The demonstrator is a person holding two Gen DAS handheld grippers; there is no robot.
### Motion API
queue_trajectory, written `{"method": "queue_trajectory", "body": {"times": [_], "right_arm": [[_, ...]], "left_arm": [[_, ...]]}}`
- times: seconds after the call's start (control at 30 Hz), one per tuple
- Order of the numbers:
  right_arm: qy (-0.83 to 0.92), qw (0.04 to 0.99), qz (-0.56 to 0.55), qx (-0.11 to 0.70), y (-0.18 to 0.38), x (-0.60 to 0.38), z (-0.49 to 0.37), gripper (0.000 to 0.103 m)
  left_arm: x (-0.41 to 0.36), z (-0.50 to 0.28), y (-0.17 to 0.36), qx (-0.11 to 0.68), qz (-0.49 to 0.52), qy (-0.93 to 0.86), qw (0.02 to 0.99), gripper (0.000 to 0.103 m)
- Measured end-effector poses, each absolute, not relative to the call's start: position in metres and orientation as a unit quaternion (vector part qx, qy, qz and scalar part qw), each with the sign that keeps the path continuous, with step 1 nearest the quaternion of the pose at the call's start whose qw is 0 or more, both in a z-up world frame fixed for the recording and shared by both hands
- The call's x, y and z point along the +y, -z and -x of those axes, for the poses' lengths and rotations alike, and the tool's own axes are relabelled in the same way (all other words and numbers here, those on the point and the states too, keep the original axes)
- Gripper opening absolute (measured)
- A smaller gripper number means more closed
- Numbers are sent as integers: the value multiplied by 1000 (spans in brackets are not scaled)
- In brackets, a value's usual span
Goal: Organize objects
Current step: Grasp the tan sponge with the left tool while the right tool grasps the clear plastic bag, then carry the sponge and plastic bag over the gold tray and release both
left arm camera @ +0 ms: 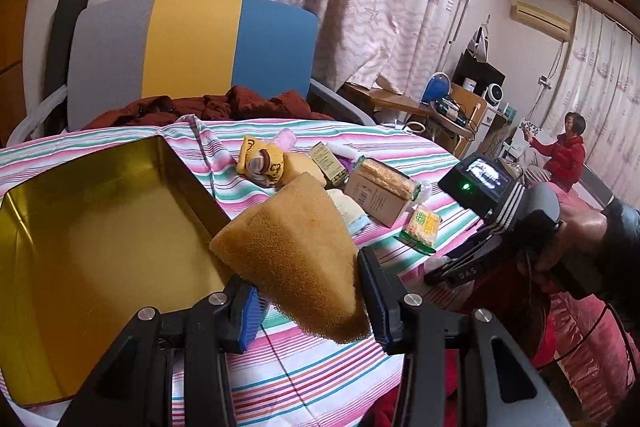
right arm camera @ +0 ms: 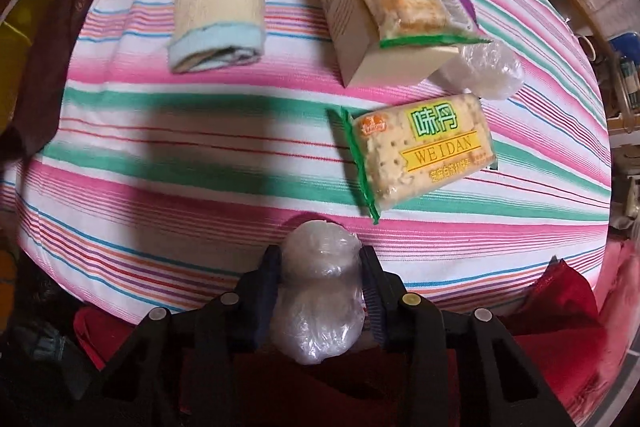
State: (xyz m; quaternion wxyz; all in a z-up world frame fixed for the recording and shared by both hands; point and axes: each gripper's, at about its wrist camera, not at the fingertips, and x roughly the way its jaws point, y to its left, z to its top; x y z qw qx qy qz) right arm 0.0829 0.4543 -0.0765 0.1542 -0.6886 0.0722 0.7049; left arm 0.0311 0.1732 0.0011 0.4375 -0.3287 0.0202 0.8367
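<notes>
Striped tablecloth (right arm camera: pixel 200 131) holds scattered snacks; left tool (left arm camera: pixel 308 307) clamps a sponge (left arm camera: pixel 296 259), right tool (right arm camera: pixel 320 291) a wrapped bundle (right arm camera: pixel 318 291).

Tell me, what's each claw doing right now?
Left gripper shut on yellow sponge, beside open gold tin. Right gripper shut on plastic-wrapped bundle, over striped cloth. Nothing blocking the tin.

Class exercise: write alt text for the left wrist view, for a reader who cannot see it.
The left gripper grips a tan wedge-shaped sponge above a striped tablecloth, beside an open, empty gold tin. Beyond lie snack packets and a cardboard box; at right, the other gripper is held in a hand.
</notes>
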Motion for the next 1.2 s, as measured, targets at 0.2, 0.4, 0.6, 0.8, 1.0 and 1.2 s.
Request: {"method": "queue_trajectory", "body": {"times": [0.2,0.4,0.6,0.8,1.0,1.2], "right_arm": [[-752,156,632,107,53,462,-94,39],[-807,129,565,110,24,444,-106,39],[-856,70,497,119,-6,397,-78,39],[-884,-15,450,122,-20,326,-16,39],[-880,-102,442,141,-12,259,31,50],[-862,-151,454,166,8,220,50,64]], "left_arm": [[159,-26,1,15,330,-847,416,44],[132,-9,-3,5,330,-872,362,44],[93,10,0,-8,342,-894,288,44],[51,27,9,-18,356,-912,204,45],[20,35,18,-20,369,-920,129,54],[-10,30,22,-39,377,-922,81,58]]}}
